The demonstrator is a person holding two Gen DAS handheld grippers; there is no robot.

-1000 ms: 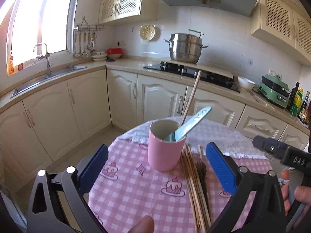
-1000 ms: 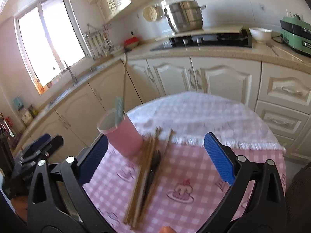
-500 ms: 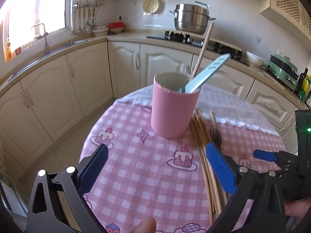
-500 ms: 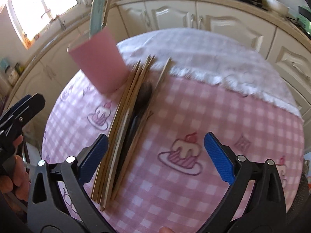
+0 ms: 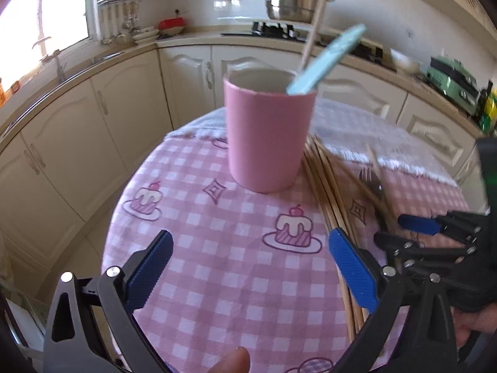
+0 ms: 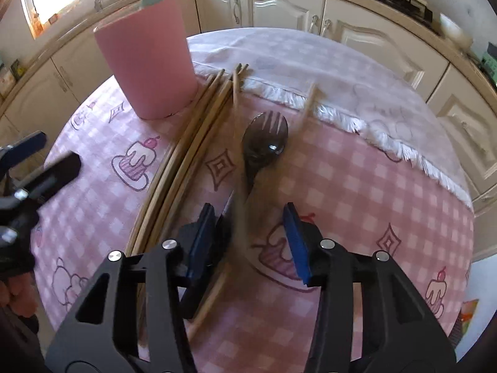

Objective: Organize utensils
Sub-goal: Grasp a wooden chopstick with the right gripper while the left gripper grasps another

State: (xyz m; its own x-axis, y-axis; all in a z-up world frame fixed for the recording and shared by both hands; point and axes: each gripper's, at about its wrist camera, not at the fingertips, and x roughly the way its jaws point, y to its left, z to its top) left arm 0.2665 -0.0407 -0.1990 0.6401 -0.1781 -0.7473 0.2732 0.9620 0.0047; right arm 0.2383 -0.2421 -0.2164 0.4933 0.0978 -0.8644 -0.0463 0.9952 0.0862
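Two hand-held grippers are over the round desk (image 5: 217, 279) with the pink checked cloth. The right hand-held gripper (image 6: 248, 236) points steeply down, and its jaws have just been closing – between them lie the dark handle of the spork (image 6: 264, 143) and one blurred chopstick (image 6: 239, 217), but the pads do not yet seem to press on anything. The spork runs away from this gripper, its head at the far end, so its long axis crosses the gap between the jaws. The chopsticks (image 6: 192, 149) lie in a bundle just left of it, touching the pink cup (image 5: 267, 136). The left hand-held gripper (image 5: 248, 270) is wide apart and empty – it is farther from the spork, I think.
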